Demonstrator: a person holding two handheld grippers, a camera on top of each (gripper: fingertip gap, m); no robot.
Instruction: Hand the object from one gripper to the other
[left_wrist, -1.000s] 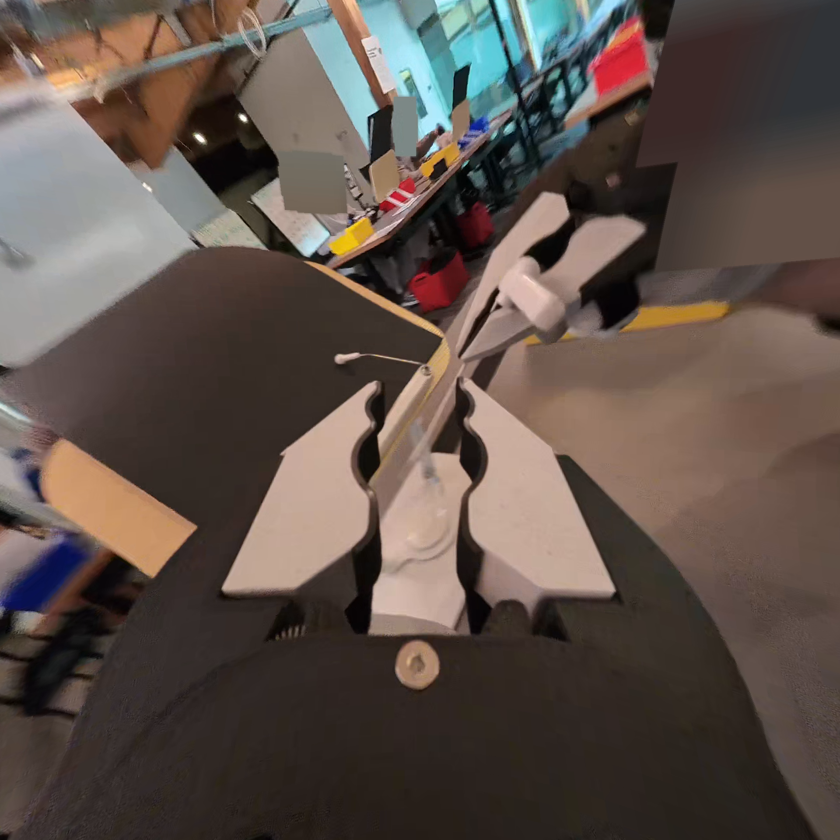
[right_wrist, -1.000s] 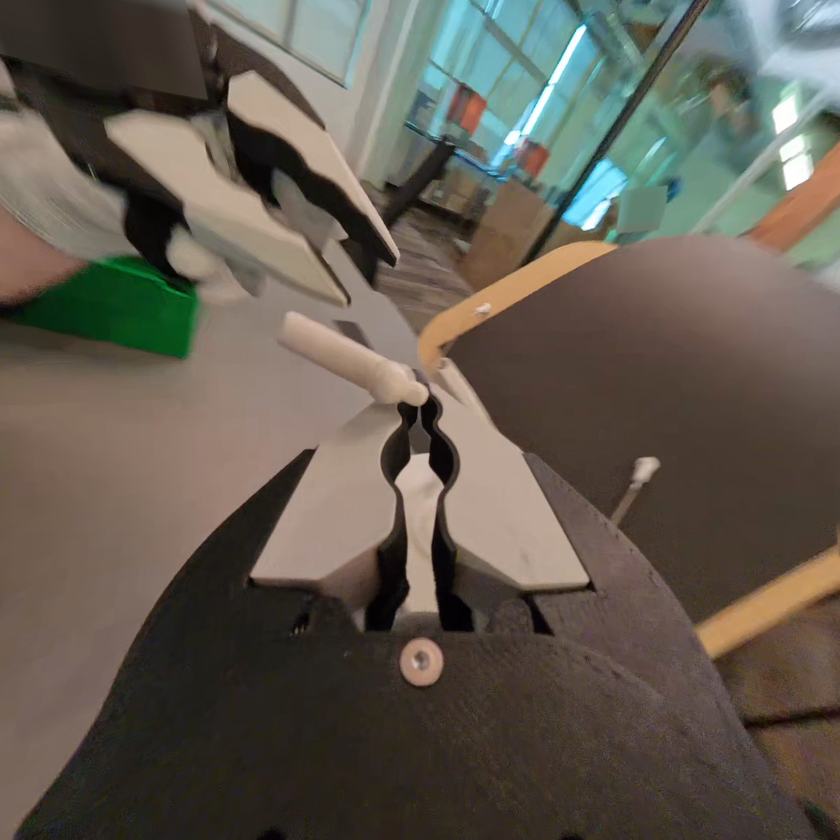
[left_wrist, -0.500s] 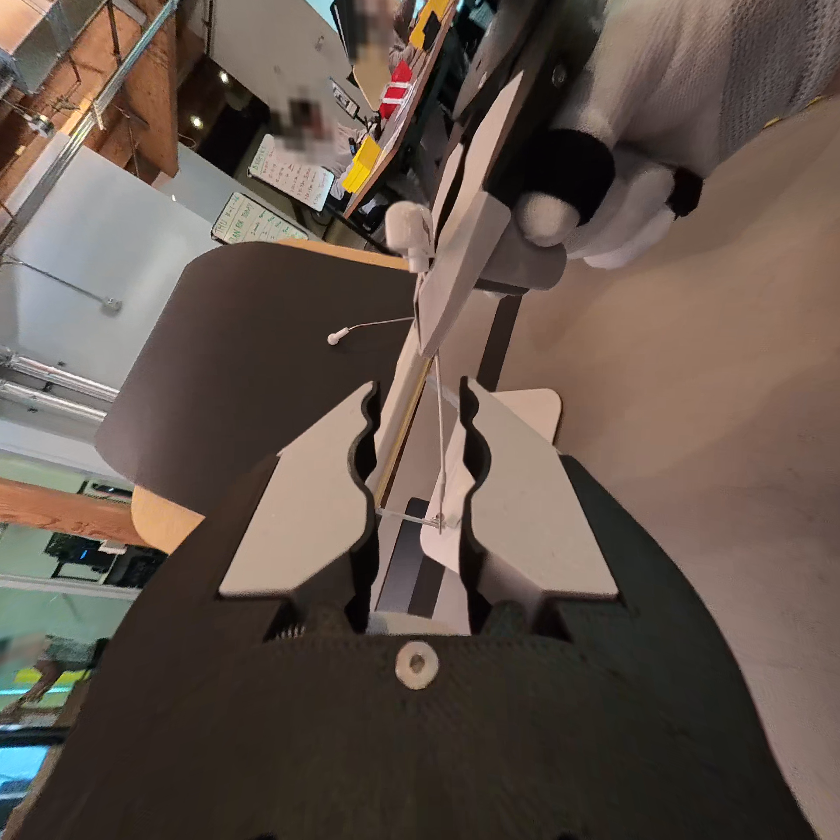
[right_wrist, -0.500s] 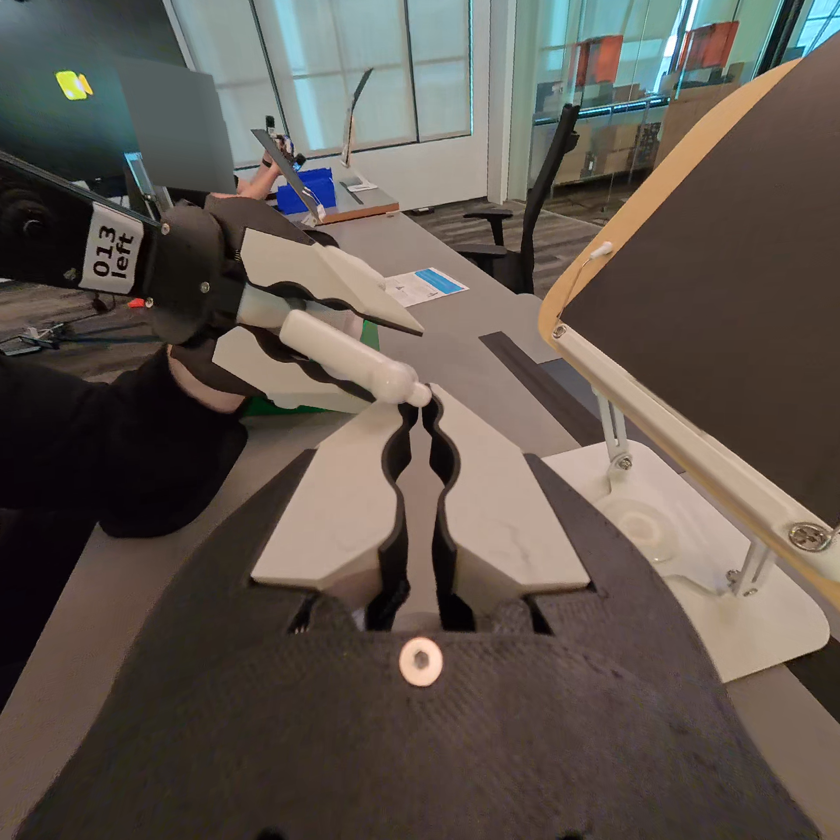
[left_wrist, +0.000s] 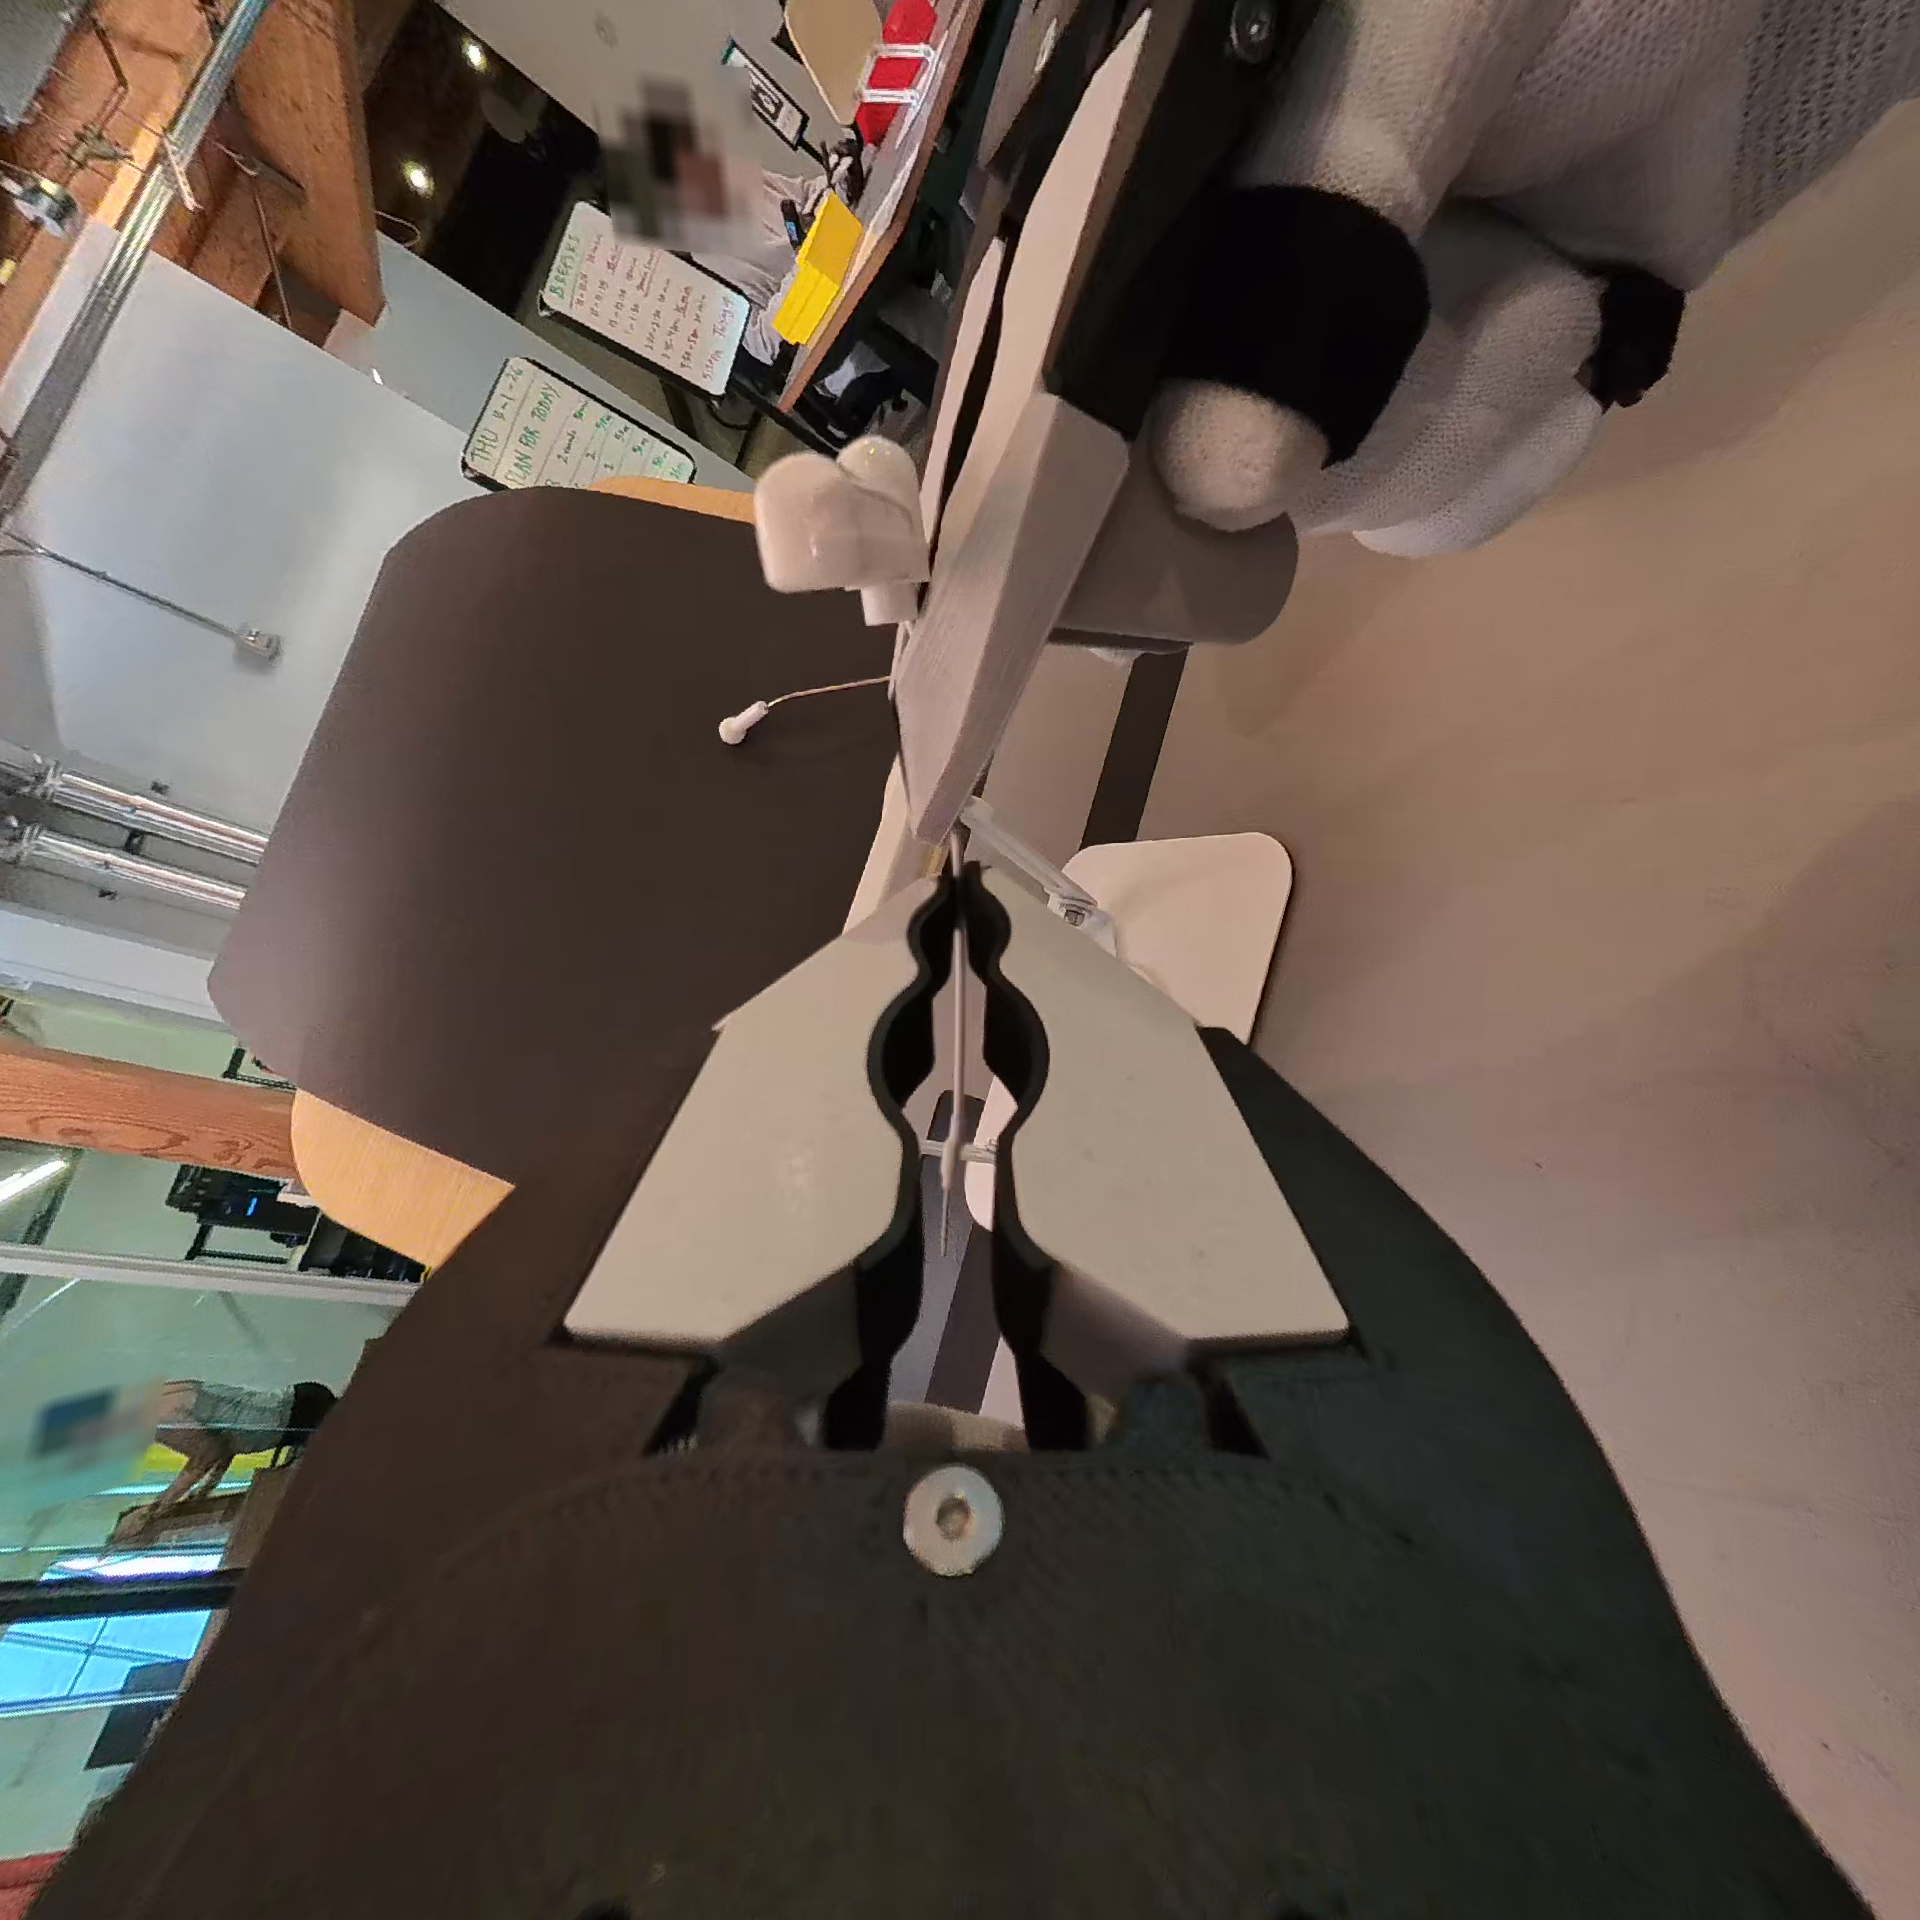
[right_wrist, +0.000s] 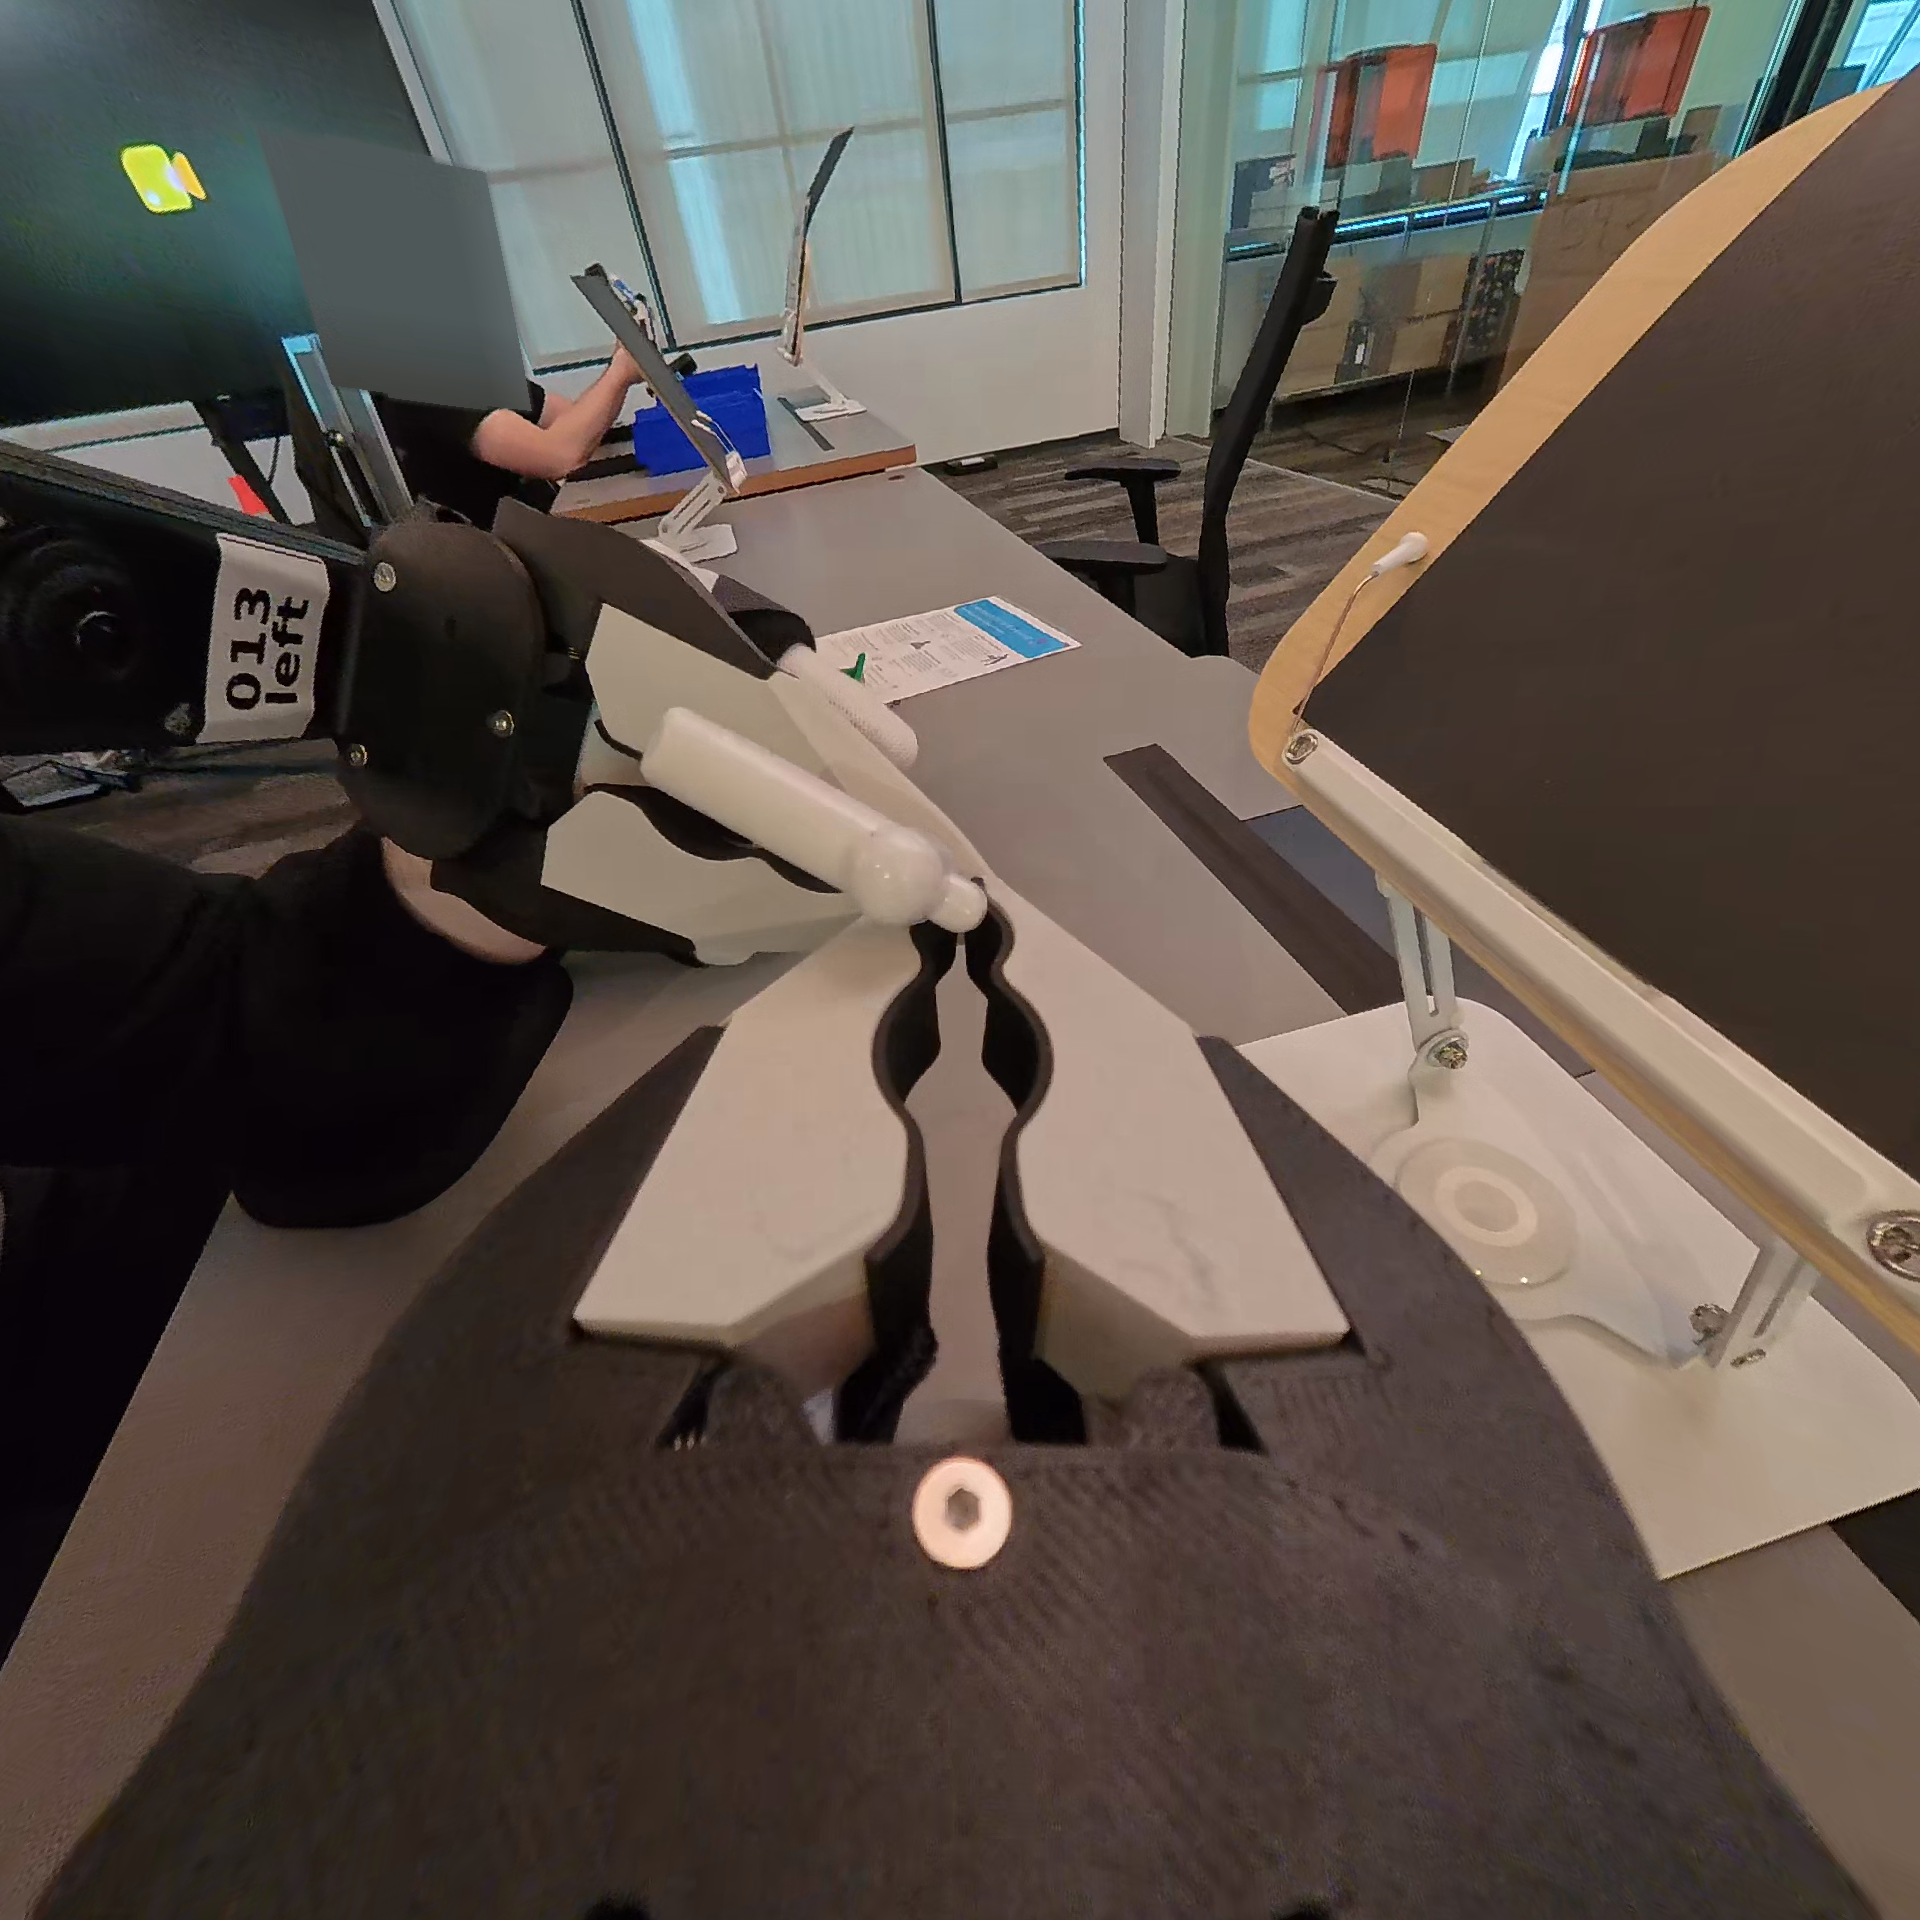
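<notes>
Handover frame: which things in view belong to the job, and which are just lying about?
Job:
- white tube, nozzle pinched at the tips of the right tongs
- left tongs, closed, tip to tip with the right

Lying about:
- dark board tilted on its white stand
- printed sheet
- blue bin
- office chair

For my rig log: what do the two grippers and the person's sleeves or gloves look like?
Both grippers, left gripper and right gripper, have black textured bodies, pale grey fingers with wavy black pads, and a silver screw. A white glove has black bands; a black sleeve shows.
</notes>
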